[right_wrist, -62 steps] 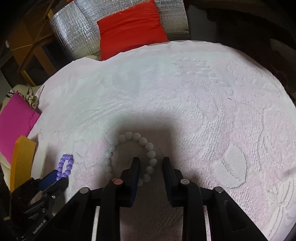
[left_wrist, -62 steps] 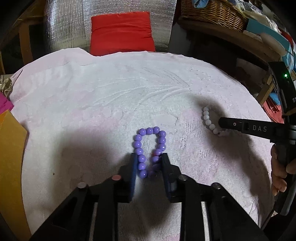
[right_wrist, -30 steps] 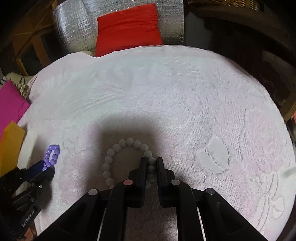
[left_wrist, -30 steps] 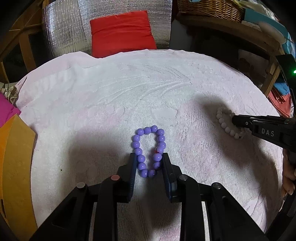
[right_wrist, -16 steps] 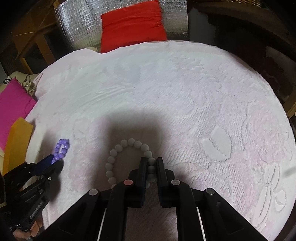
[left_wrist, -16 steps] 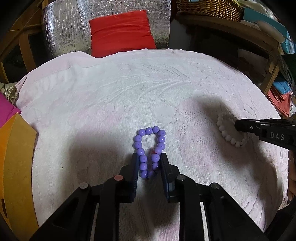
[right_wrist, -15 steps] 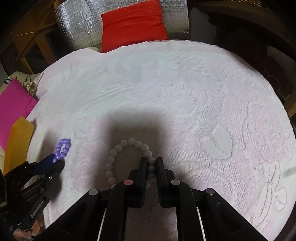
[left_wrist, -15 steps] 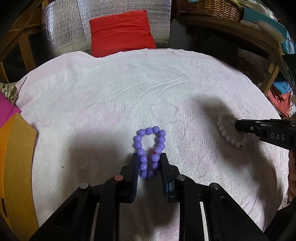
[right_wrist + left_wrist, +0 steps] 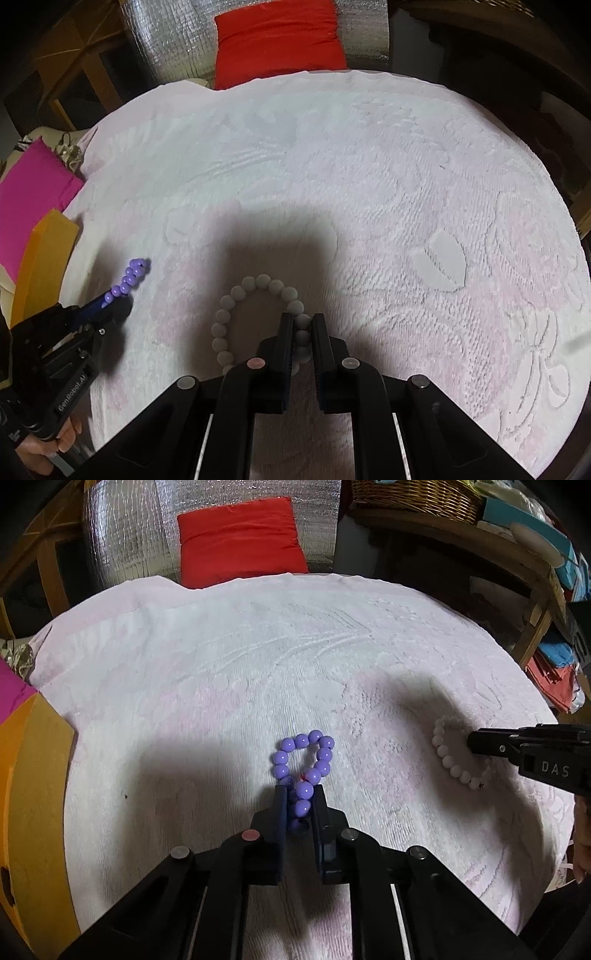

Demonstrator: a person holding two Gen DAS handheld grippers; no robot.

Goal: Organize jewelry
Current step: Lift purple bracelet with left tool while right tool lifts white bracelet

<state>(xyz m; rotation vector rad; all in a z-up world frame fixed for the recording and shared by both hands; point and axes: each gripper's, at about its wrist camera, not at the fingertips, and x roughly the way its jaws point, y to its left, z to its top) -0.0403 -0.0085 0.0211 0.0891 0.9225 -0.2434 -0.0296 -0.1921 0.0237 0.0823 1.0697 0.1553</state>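
Note:
A purple bead bracelet [image 9: 321, 755] lies on the pale pink towel [image 9: 258, 657]. Its near end is pinched between the pads of my left gripper [image 9: 300, 794], whose jaws are closing on the beads. The loop is squeezed narrow. In the right wrist view the same bracelet [image 9: 131, 275] sticks out of the left gripper [image 9: 107, 301] at the left. A white bead bracelet [image 9: 238, 293] lies in shadow, and my right gripper [image 9: 299, 321] is shut on its right side. The left wrist view shows this white bracelet [image 9: 443, 753] under the right gripper [image 9: 474, 742] at the right.
An orange box [image 9: 33, 775] and a magenta sheet [image 9: 33, 184] sit off the towel's left edge. A red cushion [image 9: 240, 539] leans on silver foil behind it, and a wicker basket [image 9: 413, 494] stands on a shelf at the back right. A hand [image 9: 44, 443] holds the left gripper's handle.
The left jaws have closed in on the purple beads and pressed the loop narrower. The right gripper stays shut on the white bracelet and has drifted slightly right.

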